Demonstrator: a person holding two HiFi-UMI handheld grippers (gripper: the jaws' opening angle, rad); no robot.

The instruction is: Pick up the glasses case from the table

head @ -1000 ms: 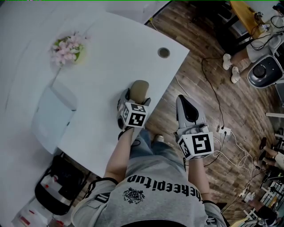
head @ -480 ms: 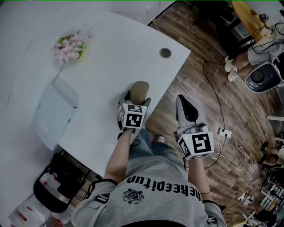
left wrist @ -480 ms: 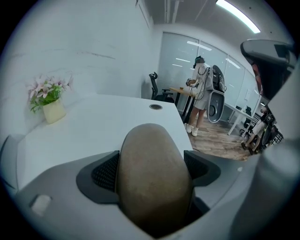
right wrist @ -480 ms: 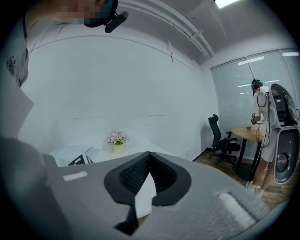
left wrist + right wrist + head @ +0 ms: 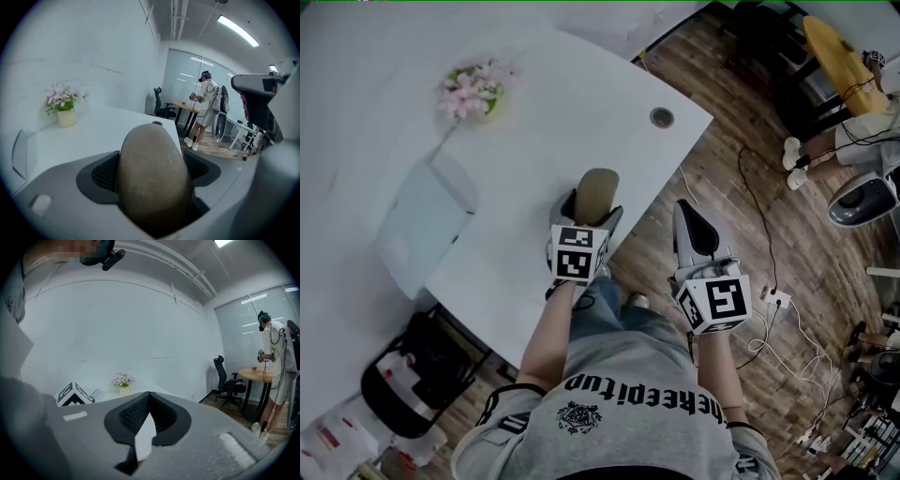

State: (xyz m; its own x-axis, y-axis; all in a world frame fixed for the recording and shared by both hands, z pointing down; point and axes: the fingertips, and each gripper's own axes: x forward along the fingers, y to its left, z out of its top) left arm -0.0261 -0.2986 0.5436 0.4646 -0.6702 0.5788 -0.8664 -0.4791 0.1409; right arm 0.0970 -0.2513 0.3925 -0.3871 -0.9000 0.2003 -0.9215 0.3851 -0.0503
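Head view: white table point(image 5: 516, 141), curved edge, round cable grommet point(image 5: 662, 117) near its far corner. Left tongs point(image 5: 594, 210) clamped on an olive-brown glasses case point(image 5: 597, 186), one jaw on each long side; the case sits over the table's near edge, and contact with the surface cannot be told. Right tongs point(image 5: 692, 225) off the table, above the wood floor point(image 5: 741, 141), just beside the left pair. Pot of pink flowers point(image 5: 472, 86) at the table's far side; pale grey tray point(image 5: 420, 223) near the left edge, well apart from the case. Cables point(image 5: 769, 309) trail on the floor. Left gripper view: rounded end of the case fills the gap between both dark ribbed pads point(image 5: 104, 171), gripped firmly; table and flowers beyond; a person point(image 5: 205, 108) stands by a round wooden desk point(image 5: 190, 106) further off. Right gripper view: jaws drawn together, tips meeting, nothing held; the flowers small in the distance, an office chair point(image 5: 225, 378) to the right.
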